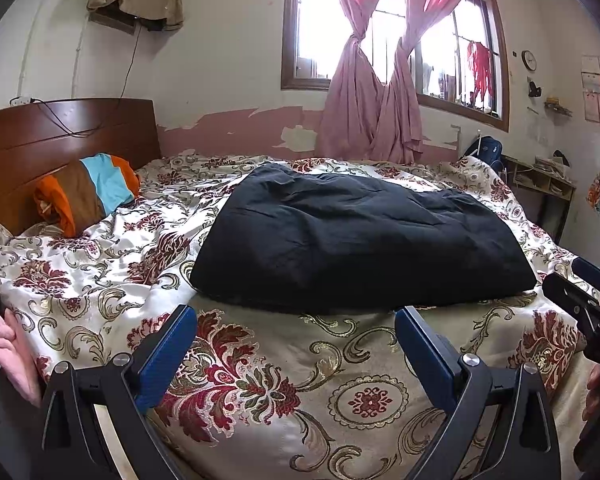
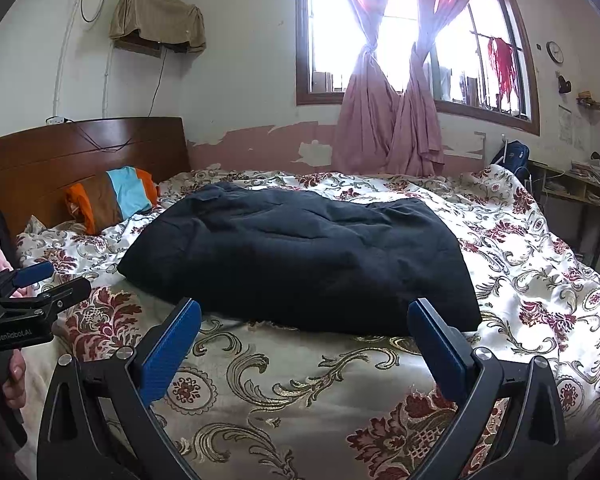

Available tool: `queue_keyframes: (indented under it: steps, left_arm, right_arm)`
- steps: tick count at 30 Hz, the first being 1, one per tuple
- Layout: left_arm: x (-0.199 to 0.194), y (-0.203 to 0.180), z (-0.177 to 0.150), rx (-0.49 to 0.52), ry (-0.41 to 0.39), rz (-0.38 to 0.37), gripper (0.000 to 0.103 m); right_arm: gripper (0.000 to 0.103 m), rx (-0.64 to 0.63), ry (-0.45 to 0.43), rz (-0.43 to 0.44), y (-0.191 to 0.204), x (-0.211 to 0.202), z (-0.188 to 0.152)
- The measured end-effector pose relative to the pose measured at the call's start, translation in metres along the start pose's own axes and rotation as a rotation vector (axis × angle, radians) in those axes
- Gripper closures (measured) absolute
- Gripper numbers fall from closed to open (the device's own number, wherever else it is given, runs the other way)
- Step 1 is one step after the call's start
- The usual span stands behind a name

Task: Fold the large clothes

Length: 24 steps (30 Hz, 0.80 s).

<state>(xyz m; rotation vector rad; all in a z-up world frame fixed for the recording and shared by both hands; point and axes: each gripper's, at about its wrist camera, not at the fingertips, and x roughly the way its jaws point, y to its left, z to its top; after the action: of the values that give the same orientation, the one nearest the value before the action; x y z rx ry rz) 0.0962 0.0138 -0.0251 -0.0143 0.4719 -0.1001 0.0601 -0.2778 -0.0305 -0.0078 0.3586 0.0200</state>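
My left gripper (image 1: pixel 296 316) has its blue fingers (image 1: pixel 168 356) spread wide apart, holding nothing, low over the near edge of the bed (image 1: pixel 300 400). My right gripper (image 2: pixel 304 312) is likewise spread wide and holds nothing, its blue fingers (image 2: pixel 440 352) just short of the garment.

The garment (image 1: pixel 356 240) is a dark, near-black piece, folded into a rough rectangle and lying flat in the middle of the floral quilt (image 2: pixel 540 264). It is wrinkled, and its near edge sits just beyond my fingertips in both views.

In the right wrist view my left gripper shows at the near left, and its black body reads "GenRobot.AI" (image 2: pixel 14 336) in white letters. No other writing is legible; papers on the far right wall are too blurred to read.

Far left, a striped pillow (image 1: pixel 88 192) in orange, brown and light blue leans against the wooden headboard (image 1: pixel 60 136). Behind the bed, pink curtains (image 1: pixel 372 112) are tied back at the window (image 1: pixel 312 24). A round clock (image 1: pixel 529 60) hangs on the wall to the right of the window.
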Motion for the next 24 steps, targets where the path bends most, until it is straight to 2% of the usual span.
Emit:
queue_keyframes:
  steps: [24]
  left_arm:
    - [-0.0015,-0.0001,0.0003,0.001,-0.006,0.001,0.003]
  right_arm:
    - [0.002,0.005,-0.001,0.001,0.0011,-0.0003,-0.0001]
